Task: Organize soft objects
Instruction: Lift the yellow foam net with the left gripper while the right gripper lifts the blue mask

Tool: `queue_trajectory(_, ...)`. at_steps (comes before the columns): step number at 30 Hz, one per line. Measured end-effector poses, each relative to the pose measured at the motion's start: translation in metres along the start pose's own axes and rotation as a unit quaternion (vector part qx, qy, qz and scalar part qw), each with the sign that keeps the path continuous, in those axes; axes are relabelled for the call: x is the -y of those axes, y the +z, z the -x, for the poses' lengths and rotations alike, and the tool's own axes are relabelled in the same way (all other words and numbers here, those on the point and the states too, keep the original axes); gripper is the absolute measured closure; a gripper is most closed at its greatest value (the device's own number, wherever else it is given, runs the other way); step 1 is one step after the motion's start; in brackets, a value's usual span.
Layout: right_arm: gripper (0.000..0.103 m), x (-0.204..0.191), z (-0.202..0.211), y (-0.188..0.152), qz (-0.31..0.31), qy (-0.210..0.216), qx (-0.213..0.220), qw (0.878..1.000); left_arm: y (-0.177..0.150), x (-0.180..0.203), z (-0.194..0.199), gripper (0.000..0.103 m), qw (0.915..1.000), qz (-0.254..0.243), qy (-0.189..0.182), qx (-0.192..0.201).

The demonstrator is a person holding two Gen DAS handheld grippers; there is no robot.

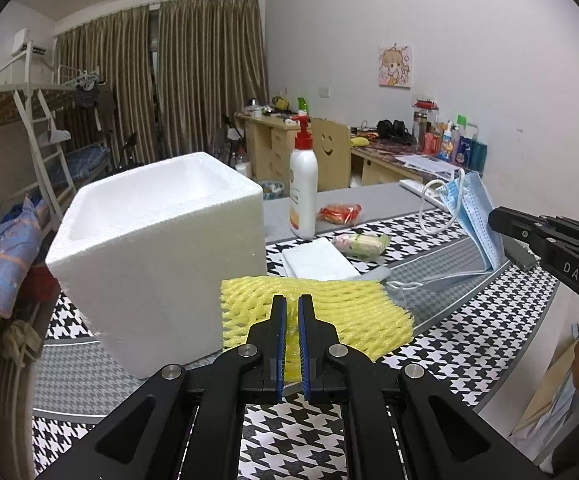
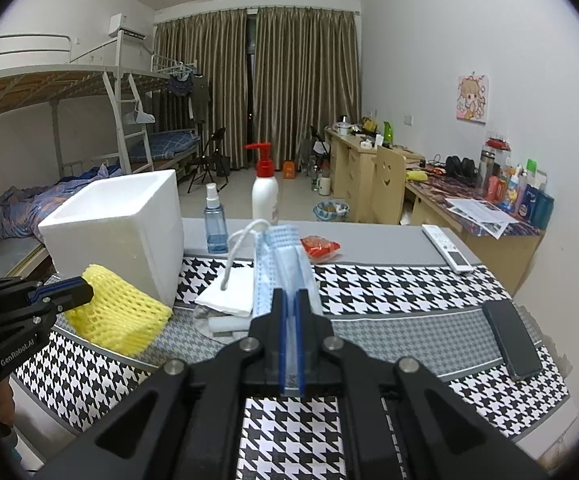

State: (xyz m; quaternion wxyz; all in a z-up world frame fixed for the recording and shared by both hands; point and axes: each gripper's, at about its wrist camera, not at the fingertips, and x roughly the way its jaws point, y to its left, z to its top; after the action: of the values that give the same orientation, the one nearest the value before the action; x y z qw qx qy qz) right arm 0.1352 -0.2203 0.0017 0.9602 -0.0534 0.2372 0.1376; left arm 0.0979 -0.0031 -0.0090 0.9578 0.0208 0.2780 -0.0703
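Two clamped grippers: left gripper (image 1: 292, 304) foam net (image 1: 329, 312), right gripper (image 2: 289, 300) mask (image 2: 285, 256)

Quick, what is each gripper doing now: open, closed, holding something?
Left gripper: closed on the yellow foam net.
Right gripper: closed on the blue face mask.

From my left wrist cam, the right gripper (image 1: 493, 220) is cut off at 3 o'clock, hand behind it mostly out of frame. Foam box (image 1: 157, 256) hides the tabletop behind it. Bottle label (image 1: 298, 200) too small to read. Right cam: left gripper (image 2: 89, 292) cropped at 9 o'clock; mask (image 2: 285, 268) partly hidden btwn my fingers.
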Motion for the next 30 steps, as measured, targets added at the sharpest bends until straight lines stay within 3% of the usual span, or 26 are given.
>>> queue_trajectory(30,0.1,-0.015,0.005,0.013,0.015,0.027,0.025,0.999,0.01,-0.013,0.022,0.097,0.9993,0.008,0.023,0.029)
